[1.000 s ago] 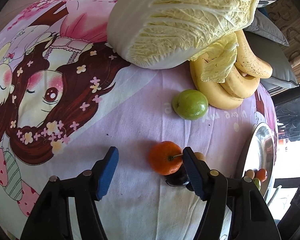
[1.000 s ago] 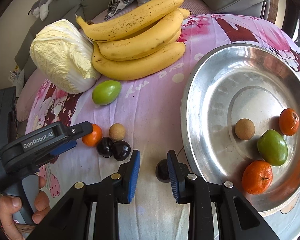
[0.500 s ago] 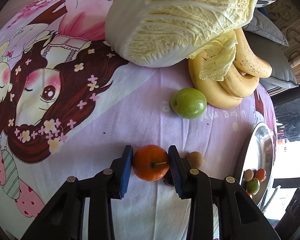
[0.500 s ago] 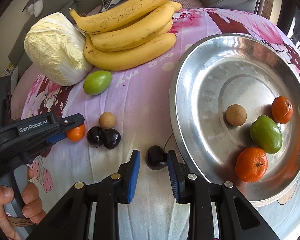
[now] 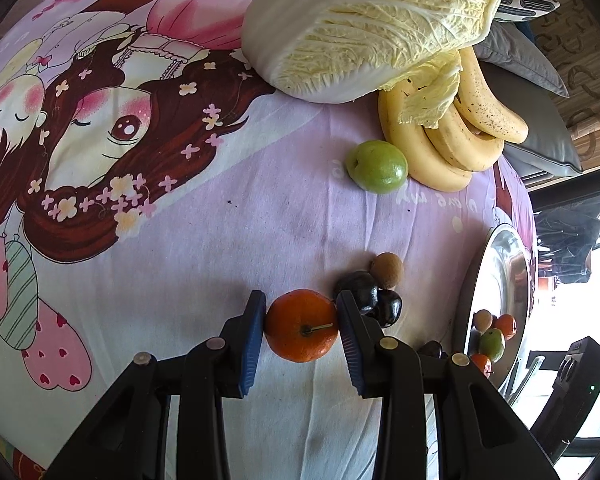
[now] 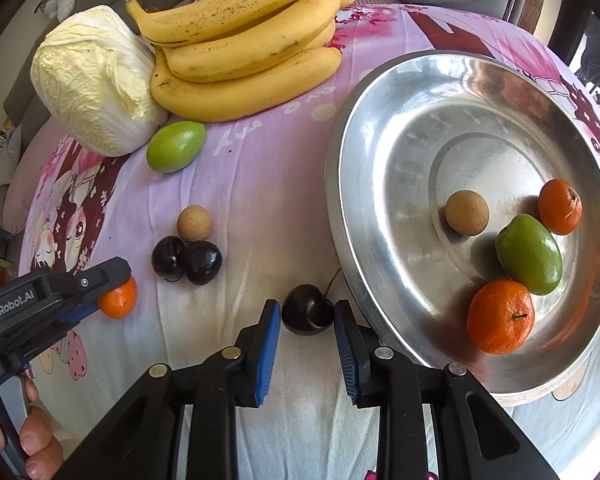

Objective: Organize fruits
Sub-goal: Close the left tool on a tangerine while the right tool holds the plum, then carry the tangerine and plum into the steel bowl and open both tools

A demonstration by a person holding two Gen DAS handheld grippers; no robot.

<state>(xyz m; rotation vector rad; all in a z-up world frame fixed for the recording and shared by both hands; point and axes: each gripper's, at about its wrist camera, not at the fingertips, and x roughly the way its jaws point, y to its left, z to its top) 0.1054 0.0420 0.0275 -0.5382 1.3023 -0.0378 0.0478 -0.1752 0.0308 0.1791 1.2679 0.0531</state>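
Only half seen at the lower left of the right wrist view: mandarin (image 6: 120,298), the rest covered by the left gripper (image 5: 300,299). Shown whole low in the centre of the left wrist view, clamped between both blue pads, the jaws having just been closing onto it. Closed likewise, at the bottom centre of its own view: right gripper (image 6: 307,306), on a dark cherry (image 6: 306,314) with its stem reaching toward the rim of the steel dish (image 6: 340,208) just beside it. Cut off by the lower left edge: a hand (image 6: 32,448) on the left gripper's handle, showing fingers only. Seen nearly edge-on and cropped at the right of the left wrist view: the dish, its contents tiny there. Partly covered there by a loose leaf of the cabbage (image 6: 92,80): the bunch of bananas (image 6: 240,48), four clearly counted at the upper centre of the right wrist view, with a possible fifth tip behind. Counted across the printed cloth (image 6: 260,184) and dish: three mandarins, with two in the dish; three cherries, with two touching on the cloth (image 6: 186,260); two green fruits, one beside the cabbage (image 6: 176,146) and one in the dish (image 6: 528,254); two brown round fruits, one touching the cherry pair (image 6: 194,224) and one in the dish (image 6: 467,213); one cabbage; one dish.
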